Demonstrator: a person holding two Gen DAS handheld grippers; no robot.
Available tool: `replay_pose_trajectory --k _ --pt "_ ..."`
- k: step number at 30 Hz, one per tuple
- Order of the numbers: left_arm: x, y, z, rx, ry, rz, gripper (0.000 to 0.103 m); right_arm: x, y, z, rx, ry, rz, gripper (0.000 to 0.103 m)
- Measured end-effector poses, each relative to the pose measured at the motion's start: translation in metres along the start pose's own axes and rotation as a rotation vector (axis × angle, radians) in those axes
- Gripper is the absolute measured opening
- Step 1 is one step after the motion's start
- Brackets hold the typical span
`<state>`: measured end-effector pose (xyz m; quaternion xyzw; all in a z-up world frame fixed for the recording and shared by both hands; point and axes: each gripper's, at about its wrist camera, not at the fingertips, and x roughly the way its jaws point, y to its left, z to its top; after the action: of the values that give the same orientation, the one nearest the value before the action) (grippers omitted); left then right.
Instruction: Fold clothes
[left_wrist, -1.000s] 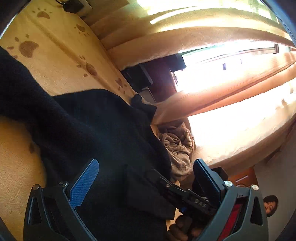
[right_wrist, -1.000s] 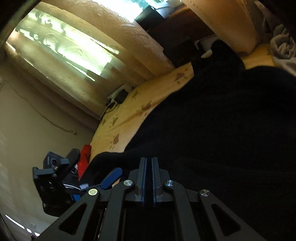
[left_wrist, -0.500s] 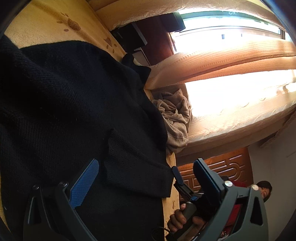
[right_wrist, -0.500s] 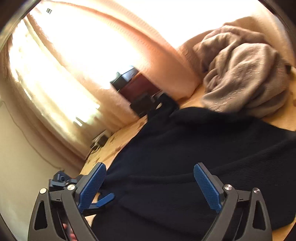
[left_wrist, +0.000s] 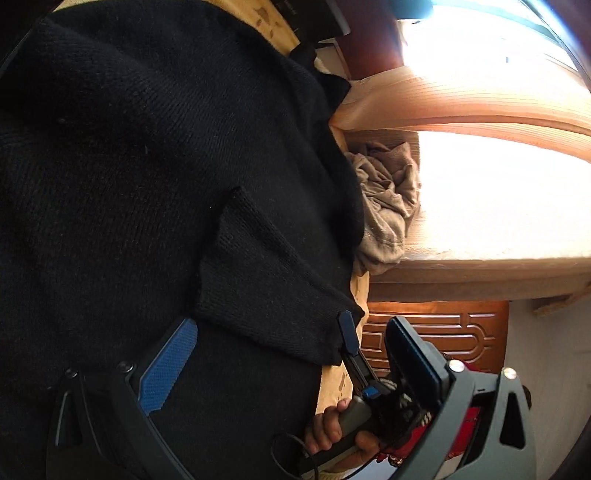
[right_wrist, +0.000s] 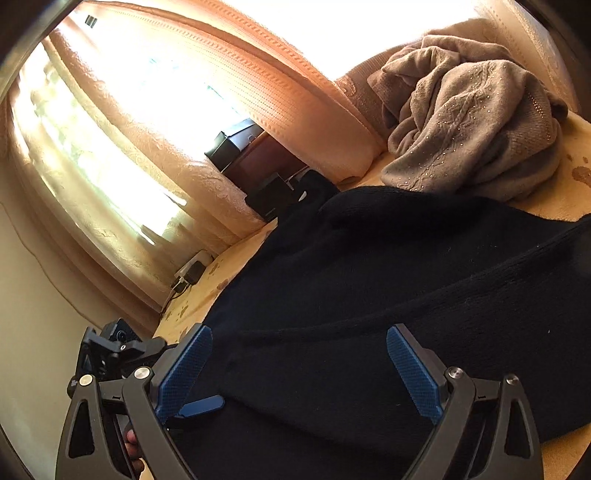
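A black knitted sweater (right_wrist: 388, 295) is seen spread over the yellow paw-print bed cover (right_wrist: 546, 199), filling the centre and lower right of the right wrist frame and most of the left half of the left wrist frame. The right hand-held gripper (right_wrist: 299, 373) is held just above the knit with jaws wide apart and nothing clamped; the left hand-held gripper (left_wrist: 291, 365) is likewise spread, with no cloth pinched. A crumpled beige garment (right_wrist: 476, 122) is noted at upper right, beside the sweater.
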<state>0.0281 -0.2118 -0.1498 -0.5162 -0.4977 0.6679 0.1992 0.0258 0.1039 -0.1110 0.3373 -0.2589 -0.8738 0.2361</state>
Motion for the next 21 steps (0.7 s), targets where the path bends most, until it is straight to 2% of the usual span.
replay_pose_trajectory --k 7,12,14,16,18,19,21 --pt "0.011 -0.003 0.005 -0.067 -0.006 0.056 0.103 -0.01 -0.001 0.001 0.005 -0.044 -0.015 0.098" --pt "0.011 -0.007 0.0 -0.003 -0.037 0.082 0.102 -0.01 -0.006 0.002 0.03 -0.036 -0.011 0.098" --pt "0.009 -0.007 -0.005 0.027 -0.056 0.094 0.097 -0.009 -0.006 0.002 0.034 -0.038 -0.01 0.098" --pt "0.007 -0.006 -0.009 0.052 -0.067 0.114 0.078 -0.009 -0.007 0.001 0.04 -0.044 -0.016 0.098" --pt "0.009 0.002 -0.009 0.051 -0.051 0.101 0.02 -0.009 -0.008 0.001 0.051 -0.044 -0.014 0.098" --pt "0.011 0.007 -0.009 0.039 -0.045 0.102 0.013 -0.009 -0.009 0.001 0.055 -0.043 -0.012 0.098" --pt "0.017 0.014 -0.011 0.032 -0.04 0.105 0.007 -0.009 -0.009 0.001 0.059 -0.046 -0.012 0.098"
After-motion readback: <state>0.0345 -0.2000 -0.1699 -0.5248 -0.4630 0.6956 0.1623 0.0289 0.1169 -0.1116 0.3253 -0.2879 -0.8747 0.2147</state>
